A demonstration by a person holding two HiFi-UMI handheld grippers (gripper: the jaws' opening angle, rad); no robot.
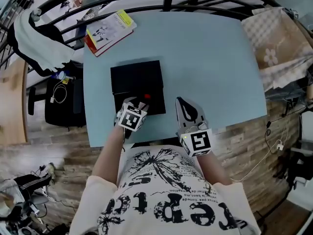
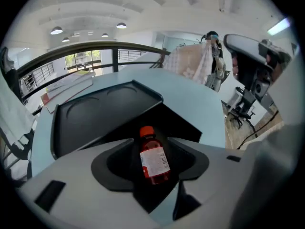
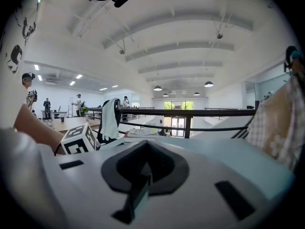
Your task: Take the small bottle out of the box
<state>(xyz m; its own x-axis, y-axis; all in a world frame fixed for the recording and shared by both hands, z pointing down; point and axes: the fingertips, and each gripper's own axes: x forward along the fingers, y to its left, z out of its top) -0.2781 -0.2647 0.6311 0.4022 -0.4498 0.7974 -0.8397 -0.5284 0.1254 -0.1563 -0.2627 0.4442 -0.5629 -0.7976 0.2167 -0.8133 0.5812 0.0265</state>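
A black box [image 1: 137, 78] lies open on the light-blue table [image 1: 210, 58], its lid [image 2: 102, 111] folded back away from me. A small red bottle [image 2: 153, 157] with an orange-red cap and a white label rests in the box's near part; in the head view only its cap [image 1: 146, 97] shows. My left gripper [image 1: 140, 104] reaches into the box. In the left gripper view, the left gripper [image 2: 155, 149] has its jaws spread on either side of the bottle with a gap on each side, so it is open. My right gripper [image 1: 181, 103] is shut and empty, held beside the box, and the right gripper [image 3: 145, 144] points across the table.
A stack of books [image 1: 110, 29] lies at the table's far left corner. A white cloth [image 1: 41, 40] hangs over a chair to the left. A patterned cloth [image 1: 279, 43] lies off the right edge. A dark railing [image 3: 190, 112] runs behind the table.
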